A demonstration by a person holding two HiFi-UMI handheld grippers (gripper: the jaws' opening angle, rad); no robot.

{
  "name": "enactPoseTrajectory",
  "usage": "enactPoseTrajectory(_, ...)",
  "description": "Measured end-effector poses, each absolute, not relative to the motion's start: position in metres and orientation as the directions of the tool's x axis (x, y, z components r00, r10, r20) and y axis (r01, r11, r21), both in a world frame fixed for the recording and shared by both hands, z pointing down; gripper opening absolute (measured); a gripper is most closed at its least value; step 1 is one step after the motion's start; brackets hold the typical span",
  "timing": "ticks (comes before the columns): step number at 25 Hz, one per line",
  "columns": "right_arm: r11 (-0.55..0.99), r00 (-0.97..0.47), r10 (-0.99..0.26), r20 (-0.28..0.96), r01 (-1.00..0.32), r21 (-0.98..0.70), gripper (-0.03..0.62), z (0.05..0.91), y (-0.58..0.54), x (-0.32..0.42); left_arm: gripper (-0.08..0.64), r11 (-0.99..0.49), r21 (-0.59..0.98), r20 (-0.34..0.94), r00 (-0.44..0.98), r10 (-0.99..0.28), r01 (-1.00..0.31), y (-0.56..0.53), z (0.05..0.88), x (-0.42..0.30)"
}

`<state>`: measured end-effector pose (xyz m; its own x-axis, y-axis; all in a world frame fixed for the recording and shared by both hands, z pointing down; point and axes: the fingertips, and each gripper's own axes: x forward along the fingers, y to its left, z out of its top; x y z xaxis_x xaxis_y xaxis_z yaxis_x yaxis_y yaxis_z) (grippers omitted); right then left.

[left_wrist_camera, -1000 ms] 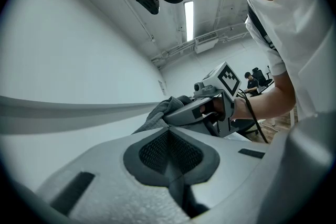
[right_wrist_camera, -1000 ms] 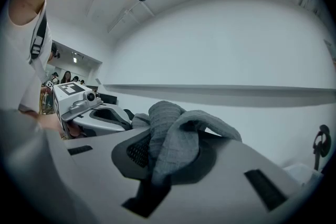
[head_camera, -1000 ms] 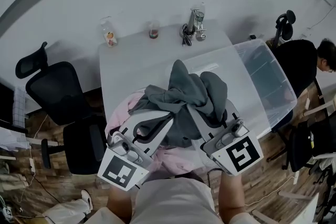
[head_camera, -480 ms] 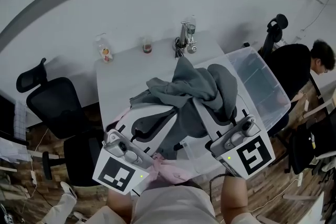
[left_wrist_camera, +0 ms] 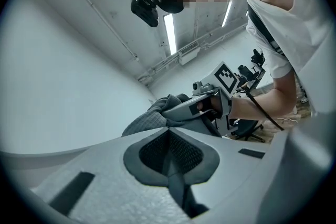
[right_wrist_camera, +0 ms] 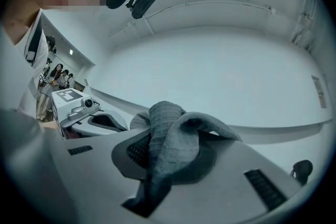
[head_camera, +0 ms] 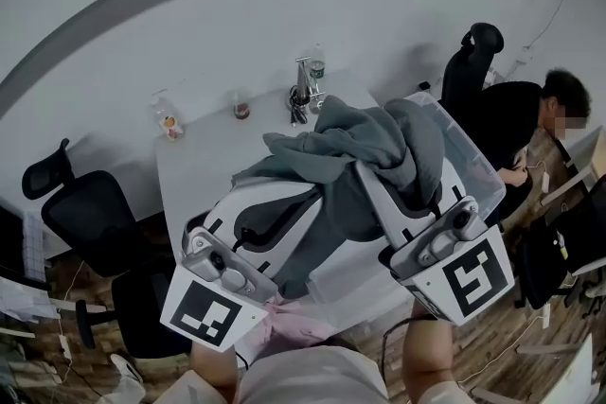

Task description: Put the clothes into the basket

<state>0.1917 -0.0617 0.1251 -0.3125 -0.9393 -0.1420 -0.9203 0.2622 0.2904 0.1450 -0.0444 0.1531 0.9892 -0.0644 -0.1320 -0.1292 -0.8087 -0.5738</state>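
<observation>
**Grippers.** The left gripper [head_camera: 317, 196] has its jaws closed together, with a dark strip of cloth caught in the seam between them. The same shows in the left gripper view [left_wrist_camera: 170, 157]. The right gripper [head_camera: 367, 173] is likewise all but closed. In its own view [right_wrist_camera: 157, 165] a thick fold of knitted grey fabric is pinched between the pads and bulges out over the top of the jaws. Both grippers point away from the person and roughly level, side by side but apart.

**Task item.** The grey garment [head_camera: 352, 145] is bunched across the tips of both grippers and is held clear of the table [head_camera: 204, 167]. Its loose folds hang down between the two tools. In the head view it overlaps the left rim of the basket [head_camera: 471, 167], but whether it touches that rim cannot be determined. The basket is a clear plastic tub standing at the table's right edge.

**Second item.** A pink garment [head_camera: 295, 322] lies at the table's near edge, below the grippers (only a small part shows past them).

**Surroundings.** A bottle [head_camera: 168, 120], a small cup [head_camera: 241, 108] and a cluster of metal items [head_camera: 303, 97] stand along the table's far edge. A black office chair [head_camera: 90, 215] stands off the left edge. A person [head_camera: 530, 123] sits beyond the basket.
</observation>
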Motion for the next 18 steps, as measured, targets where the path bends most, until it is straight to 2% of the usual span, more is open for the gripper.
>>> enactPoseTrajectory(18, 0.132, -0.212, -0.944, -0.254, -0.945, 0.298, 0.052, 0.073, -0.041, 0.321, 0.005, -0.802, -0.595, -0.141, 0.989, 0.043, -0.049, -0.03, 0.127, 0.272)
